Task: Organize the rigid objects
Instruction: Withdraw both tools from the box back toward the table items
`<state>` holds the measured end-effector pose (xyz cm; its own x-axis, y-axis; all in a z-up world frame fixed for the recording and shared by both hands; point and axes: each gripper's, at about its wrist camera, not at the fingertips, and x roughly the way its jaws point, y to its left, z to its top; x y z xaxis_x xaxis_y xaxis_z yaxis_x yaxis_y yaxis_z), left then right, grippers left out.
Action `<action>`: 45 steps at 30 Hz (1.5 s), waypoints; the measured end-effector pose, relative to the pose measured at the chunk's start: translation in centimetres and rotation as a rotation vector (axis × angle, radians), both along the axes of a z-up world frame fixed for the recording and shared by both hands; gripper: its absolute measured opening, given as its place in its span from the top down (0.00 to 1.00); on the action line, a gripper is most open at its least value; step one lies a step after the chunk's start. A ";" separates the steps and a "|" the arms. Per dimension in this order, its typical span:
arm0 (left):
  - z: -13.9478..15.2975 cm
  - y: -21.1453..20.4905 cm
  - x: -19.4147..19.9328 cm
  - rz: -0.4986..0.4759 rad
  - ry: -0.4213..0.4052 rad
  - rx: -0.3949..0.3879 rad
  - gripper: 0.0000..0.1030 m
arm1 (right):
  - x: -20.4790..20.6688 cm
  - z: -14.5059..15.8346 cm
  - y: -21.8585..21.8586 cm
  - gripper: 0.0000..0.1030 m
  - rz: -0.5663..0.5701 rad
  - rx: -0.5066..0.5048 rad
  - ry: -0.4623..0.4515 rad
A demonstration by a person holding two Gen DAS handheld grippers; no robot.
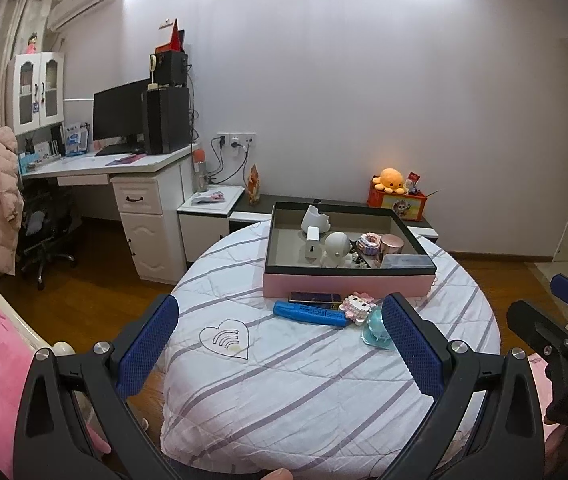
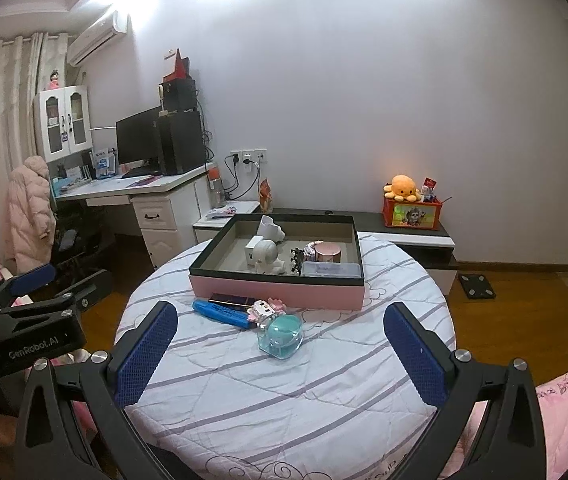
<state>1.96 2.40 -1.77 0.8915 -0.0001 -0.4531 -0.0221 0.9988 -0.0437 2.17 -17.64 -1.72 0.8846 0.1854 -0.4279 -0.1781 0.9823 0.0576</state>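
Both grippers hang spread and empty over the near edge of the desk point(image 2: 244, 400). For the right gripper point(image 2: 280, 340), the jar point(image 2: 280, 334) lies straight ahead between its fingers, touching the toy point(image 2: 264, 309); the marker point(image 2: 222, 312) lies crosswise beside it, before the box point(image 2: 276, 290). For the left gripper point(image 1: 280, 332), the jar point(image 1: 375, 330) sits off to its right, so the right one seems better placed.

Behind the right finger point(image 1: 411, 344) of the left gripper, the teal jar point(image 1: 375, 330) is half hidden; label on the blue marker point(image 1: 309, 314) is too small to read
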 end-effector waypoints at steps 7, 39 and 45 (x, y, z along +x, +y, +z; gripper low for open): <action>0.1 0.0 -0.2 -0.001 0.000 0.000 0.00 | -0.1 0.1 0.0 0.00 -0.014 -0.007 -0.006; -0.2 -0.2 0.3 -0.001 0.028 -0.022 0.00 | 0.4 -0.5 -0.5 0.00 -0.030 -0.007 0.015; -1.6 -0.2 1.3 -0.006 0.056 -0.022 0.00 | 1.2 -1.4 -0.8 0.00 -0.038 -0.009 0.036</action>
